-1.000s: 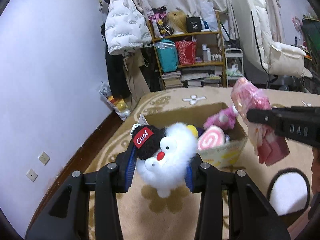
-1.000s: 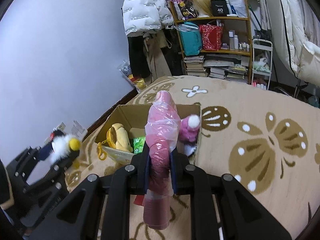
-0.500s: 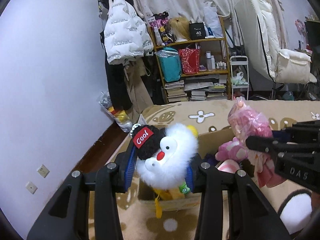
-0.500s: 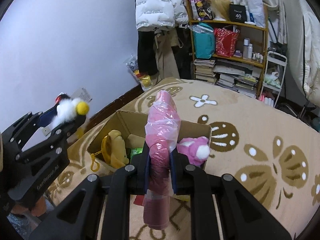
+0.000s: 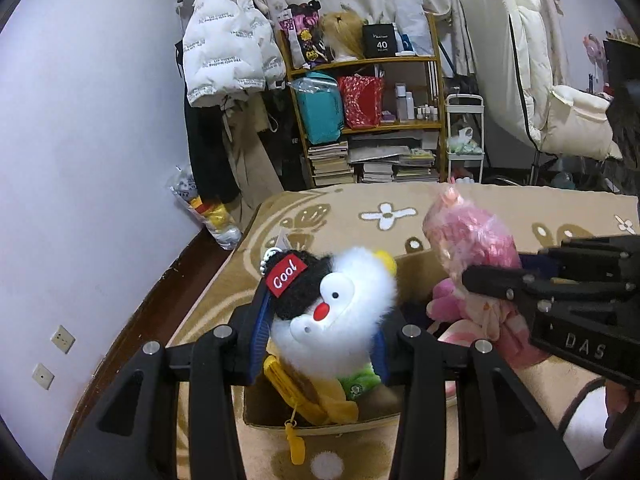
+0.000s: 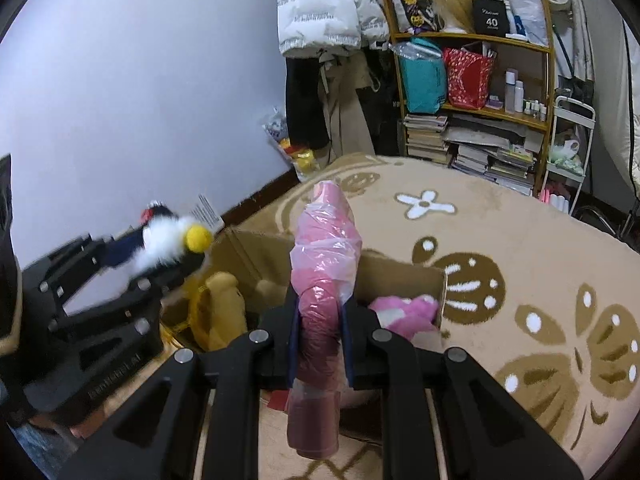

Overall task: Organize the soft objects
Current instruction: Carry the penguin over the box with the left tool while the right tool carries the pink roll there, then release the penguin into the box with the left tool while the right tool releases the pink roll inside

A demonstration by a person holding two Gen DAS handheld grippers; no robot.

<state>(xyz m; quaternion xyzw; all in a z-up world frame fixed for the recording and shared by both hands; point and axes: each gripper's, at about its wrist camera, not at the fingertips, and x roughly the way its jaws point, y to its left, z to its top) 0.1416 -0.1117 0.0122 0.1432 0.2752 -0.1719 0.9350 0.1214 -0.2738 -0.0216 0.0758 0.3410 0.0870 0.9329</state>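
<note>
My left gripper (image 5: pixel 320 340) is shut on a fluffy white penguin plush (image 5: pixel 336 312) with a black cap tagged "Cool", held above the near-left part of an open cardboard box (image 5: pixel 416 268). My right gripper (image 6: pixel 320 320) is shut on a pink doll wrapped in clear plastic (image 6: pixel 324 280), held over the box (image 6: pixel 400 276). The box holds a yellow plush (image 6: pixel 220 308), a pink plush (image 6: pixel 404 312) and a green item (image 5: pixel 360 380). The right gripper (image 5: pixel 500 280) with the doll (image 5: pixel 472 240) shows in the left wrist view; the left gripper (image 6: pixel 168 256) with the penguin (image 6: pixel 172 240) shows in the right wrist view.
The box stands on a beige flower-patterned rug (image 6: pixel 520 248). A purple wall (image 5: pixel 80 160) is at the left. A shelf of bags and books (image 5: pixel 368 120), a hanging white jacket (image 5: pixel 228 48) and a white chair (image 5: pixel 540 100) stand behind. A white furry item (image 5: pixel 588 424) lies at right.
Both grippers have moved forward over the box with their toys. The box now lies below and close, where before it stood farther ahead.
</note>
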